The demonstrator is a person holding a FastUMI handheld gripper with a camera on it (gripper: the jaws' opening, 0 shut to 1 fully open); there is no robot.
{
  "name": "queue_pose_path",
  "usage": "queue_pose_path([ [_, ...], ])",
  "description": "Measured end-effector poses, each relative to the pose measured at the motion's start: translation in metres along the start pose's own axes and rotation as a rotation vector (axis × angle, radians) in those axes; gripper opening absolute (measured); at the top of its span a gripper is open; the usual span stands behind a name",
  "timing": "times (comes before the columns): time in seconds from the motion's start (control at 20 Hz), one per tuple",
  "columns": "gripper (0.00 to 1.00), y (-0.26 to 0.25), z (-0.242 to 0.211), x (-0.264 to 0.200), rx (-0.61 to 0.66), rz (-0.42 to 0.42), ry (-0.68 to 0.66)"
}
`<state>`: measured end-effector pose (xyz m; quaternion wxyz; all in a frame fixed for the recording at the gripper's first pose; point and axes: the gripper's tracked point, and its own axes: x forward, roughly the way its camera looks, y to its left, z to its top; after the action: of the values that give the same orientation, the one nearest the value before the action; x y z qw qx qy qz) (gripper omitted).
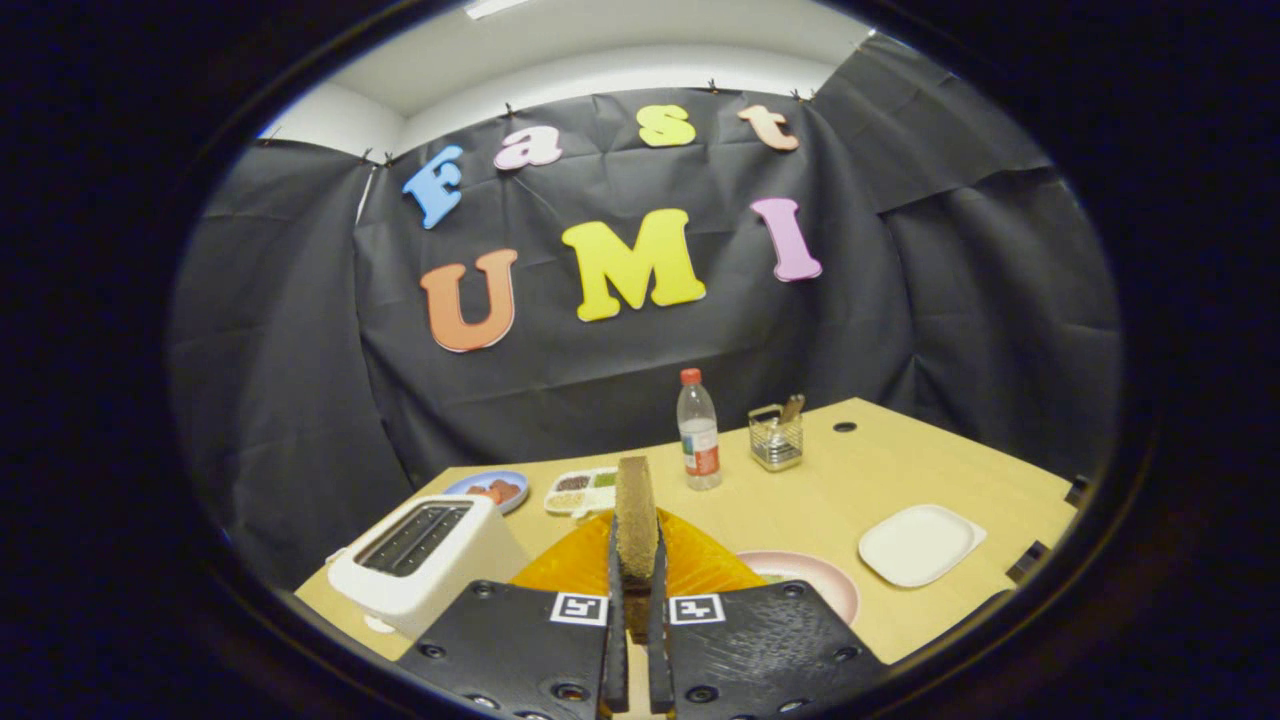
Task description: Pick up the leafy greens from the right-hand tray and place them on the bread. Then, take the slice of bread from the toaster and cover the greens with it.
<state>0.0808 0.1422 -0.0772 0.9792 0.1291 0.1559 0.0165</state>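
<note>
Gripper (pixel 634 570) level; jaws clamp upright bread slice (pixel 634 515) beside toaster (pixel 425 560).

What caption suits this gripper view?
Hand-held gripper shut on an upright bread slice, beside the toaster.

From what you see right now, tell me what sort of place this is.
Probably a staged kitchen booth: a toaster, bottle and plates on a wooden table walled with black cloth. The gripper holds a bread slice.

A: The bread slice (pixel 634 515) appears speckled brown; the toaster (pixel 425 562) white with dark slots; the plate (pixel 690 565) beneath, orange.

B: The table (pixel 850 480) reads pale wood; the square tray (pixel 920 543) white; the bottle (pixel 698 432) clear, red-capped.
</note>
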Motion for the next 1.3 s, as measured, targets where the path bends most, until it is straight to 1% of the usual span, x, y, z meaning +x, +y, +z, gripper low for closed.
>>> queue_pose_path([
  [0.15, 0.08, -0.019, -0.024, 0.015, 0.036, -0.02, 0.044],
  [0.35, 0.08, -0.033, -0.051, 0.029, 0.074, -0.021, 0.1],
  [0.5, 0.08, -0.045, -0.054, 0.031, 0.079, -0.021, 0.105],
  [0.6, 0.08, -0.056, -0.06, 0.03, 0.053, -0.029, 0.125],
  [0.65, 0.11, -0.061, -0.063, 0.031, 0.04, -0.031, 0.136],
  [0.7, 0.18, -0.067, -0.065, 0.029, 0.025, -0.031, 0.15],
  [0.75, 0.19, -0.073, -0.067, 0.031, 0.012, -0.038, 0.156],
  [0.9, 0.36, -0.093, -0.07, 0.033, -0.013, -0.055, 0.18],
  [1.0, 0.49, -0.105, -0.073, 0.036, -0.016, -0.066, 0.199],
  [1.1, 0.58, -0.116, -0.074, 0.039, -0.015, -0.073, 0.212],
  [1.3, 0.7, -0.129, -0.072, 0.044, 0.0, -0.064, 0.219],
])
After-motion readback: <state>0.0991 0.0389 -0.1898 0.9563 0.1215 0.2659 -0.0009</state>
